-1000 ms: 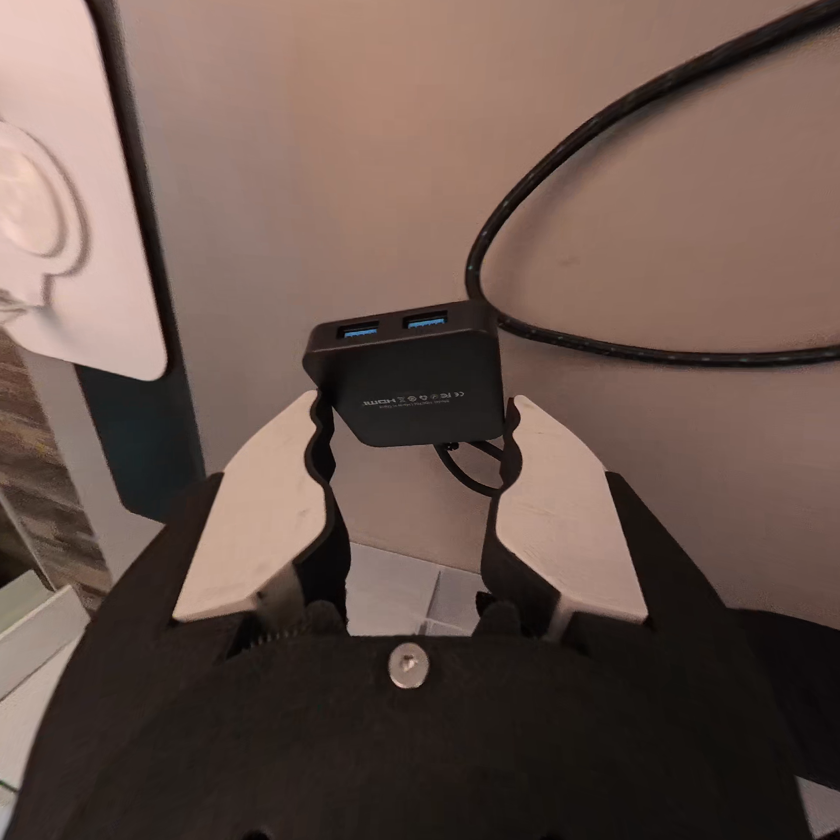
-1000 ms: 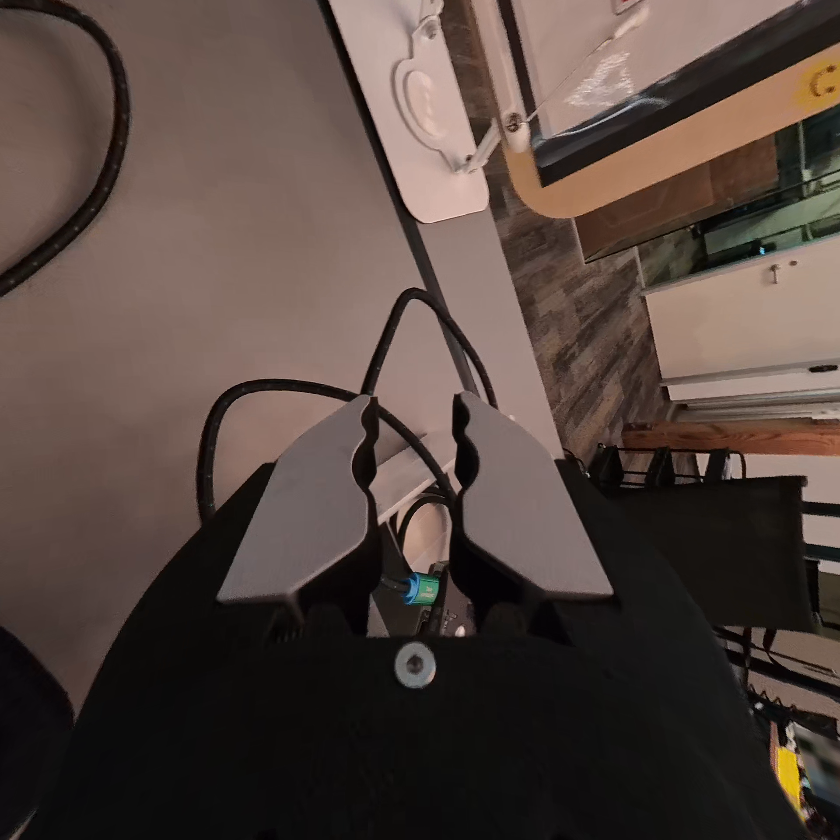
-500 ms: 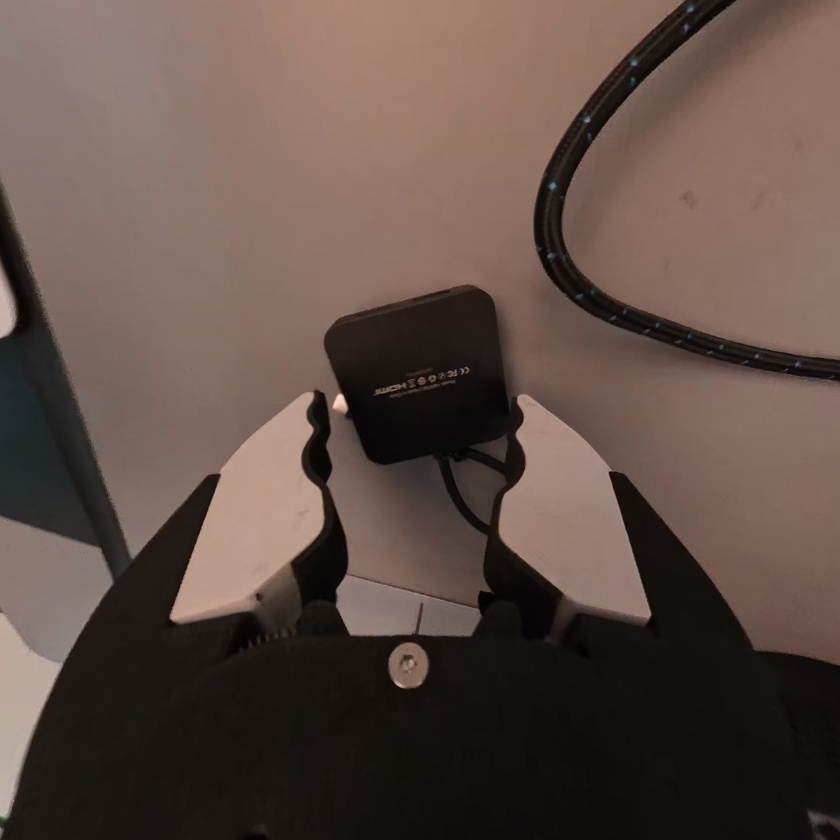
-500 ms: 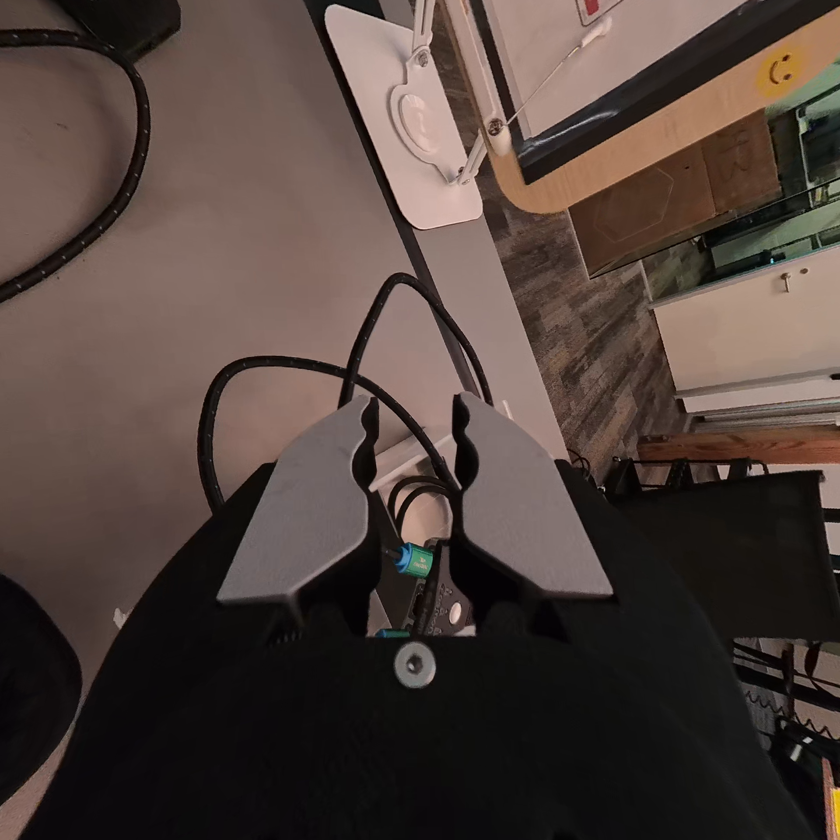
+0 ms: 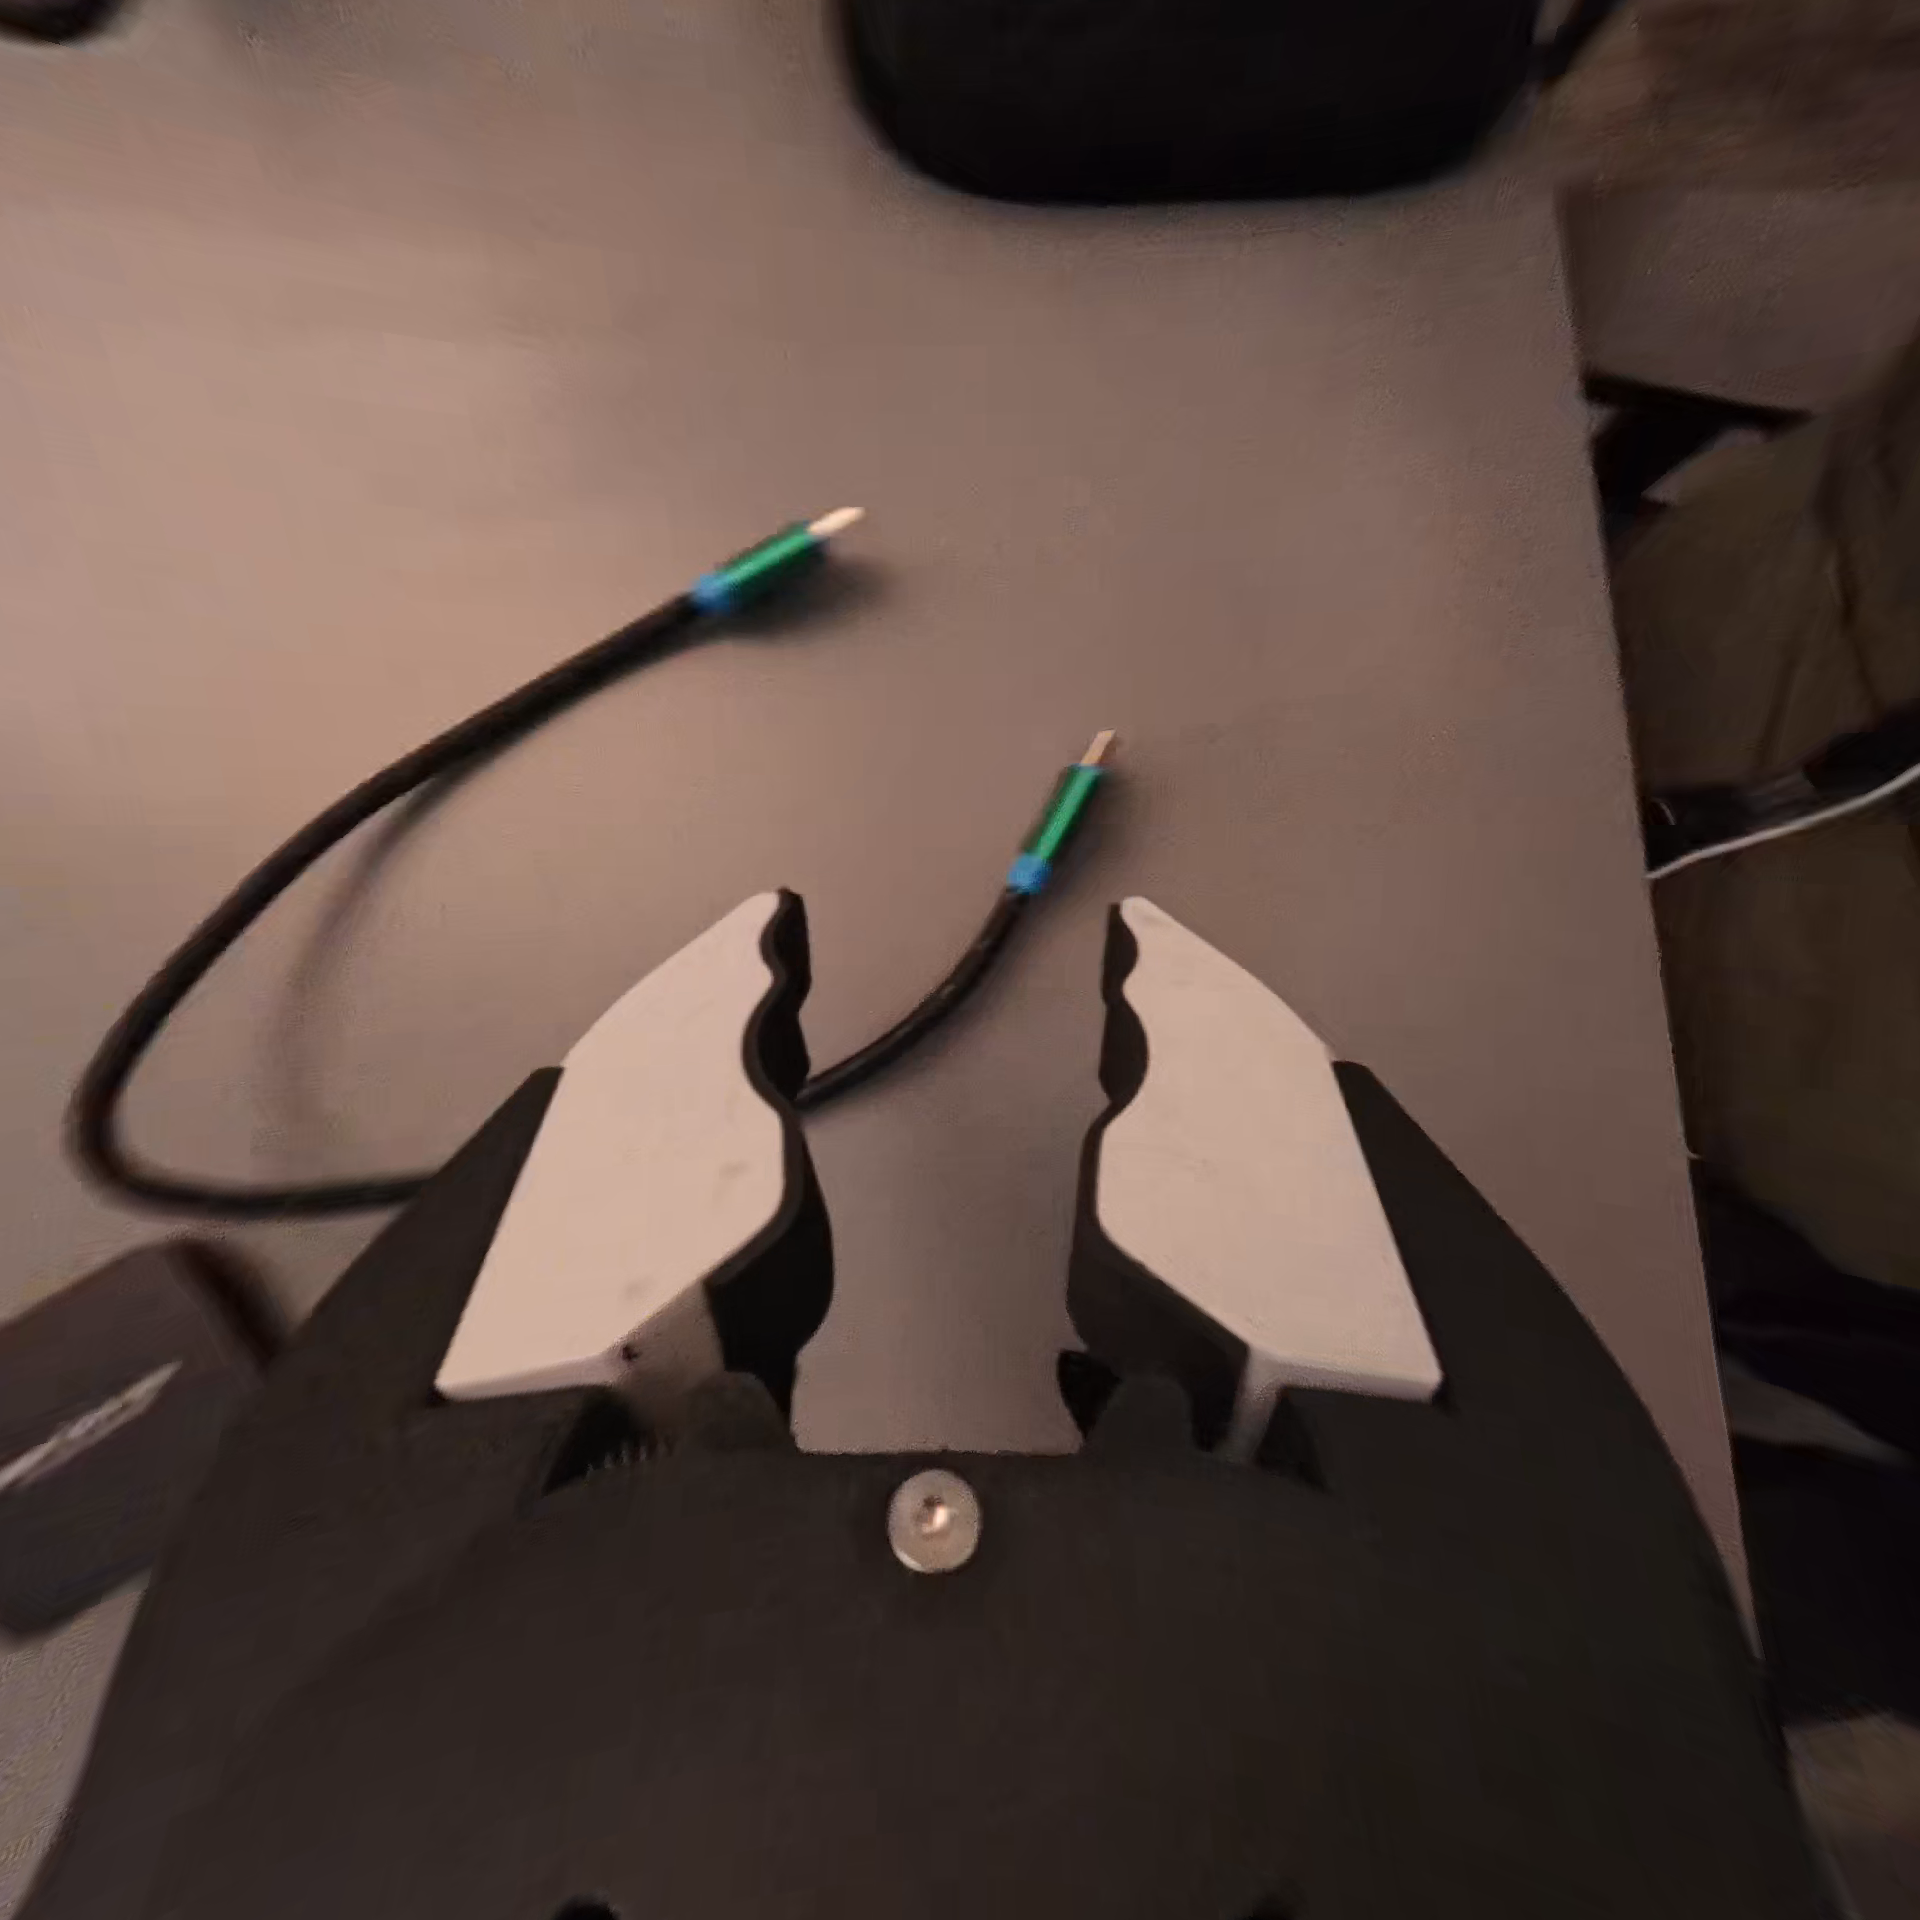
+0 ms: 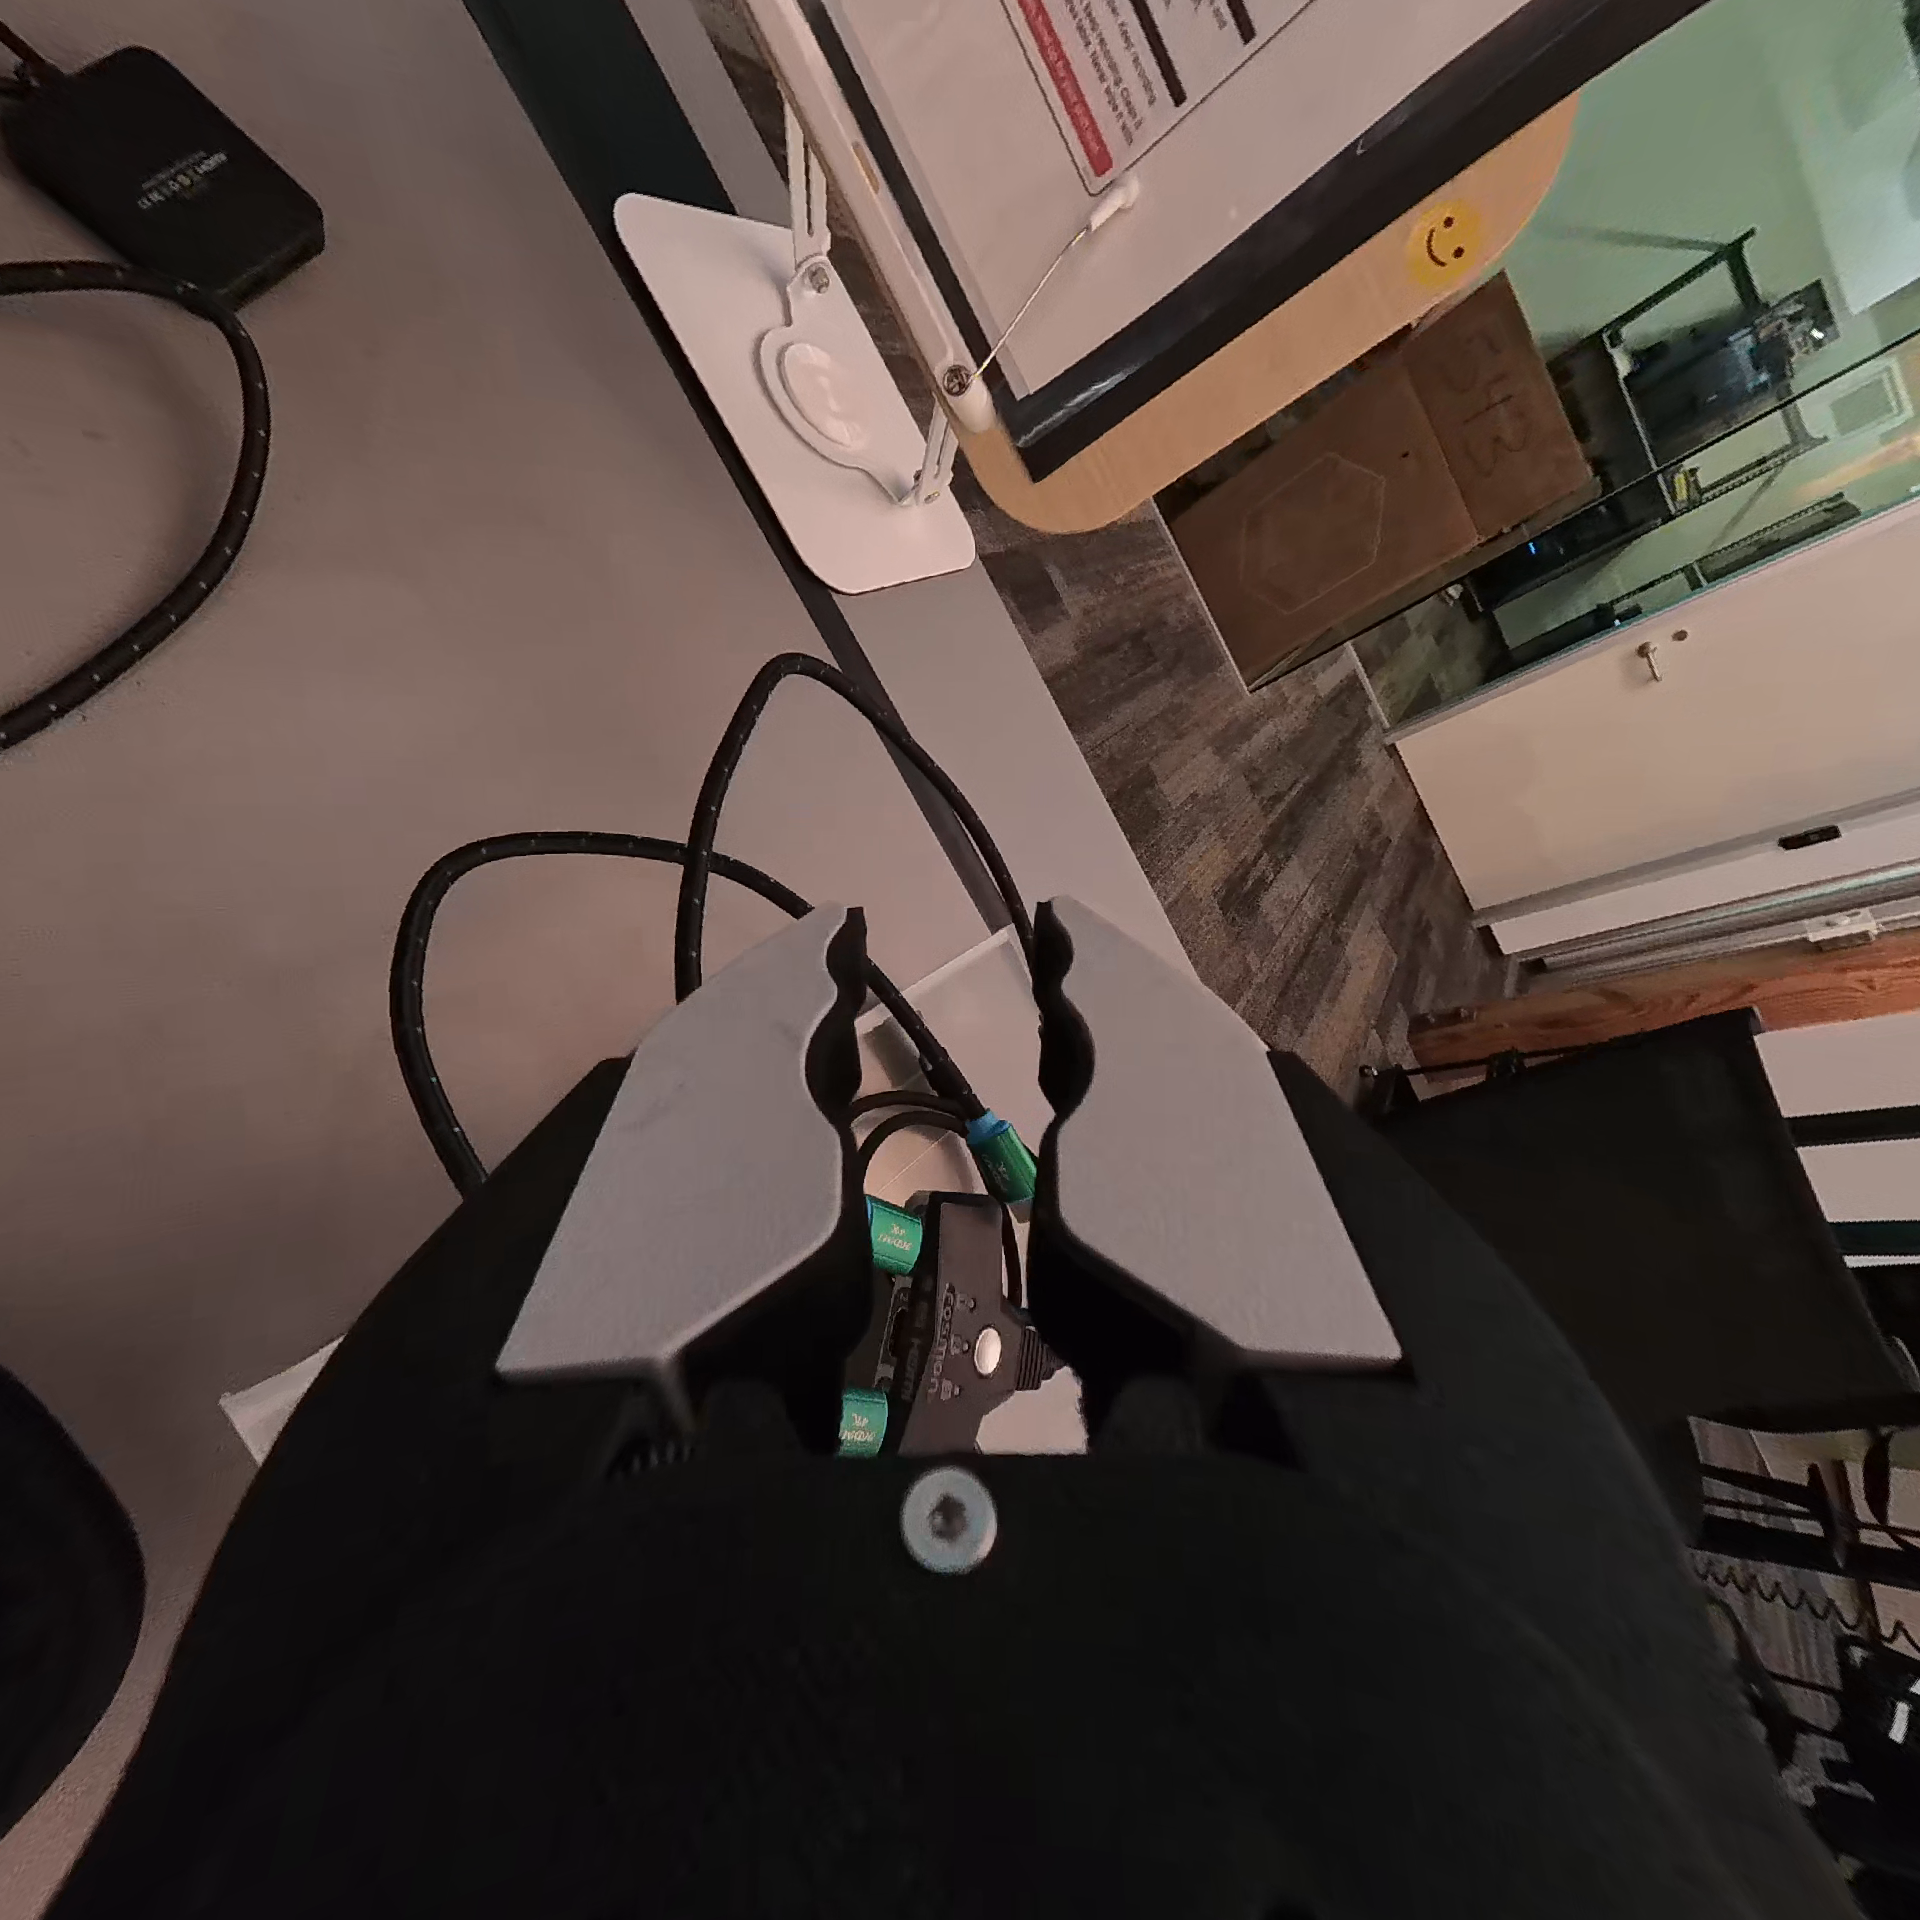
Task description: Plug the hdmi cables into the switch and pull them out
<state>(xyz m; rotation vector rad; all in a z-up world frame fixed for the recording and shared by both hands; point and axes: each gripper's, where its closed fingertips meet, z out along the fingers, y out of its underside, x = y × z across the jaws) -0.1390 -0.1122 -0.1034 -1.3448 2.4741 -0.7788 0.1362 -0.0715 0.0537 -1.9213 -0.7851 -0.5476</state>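
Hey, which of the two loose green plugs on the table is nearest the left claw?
The right-hand green plug, lying just beyond the open left claw, its cable running between the fingers. The other green plug lies farther off to the left.

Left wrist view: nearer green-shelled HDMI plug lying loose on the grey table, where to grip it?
Grip the nearer green-shelled HDMI plug on its green shell, fingers across its long axis, coming from the cable end. It lies flat and unplugged, metal tip pointing away, just ahead of the open left gripper.

Dim warm light, motion blur, wide-angle edge distortion
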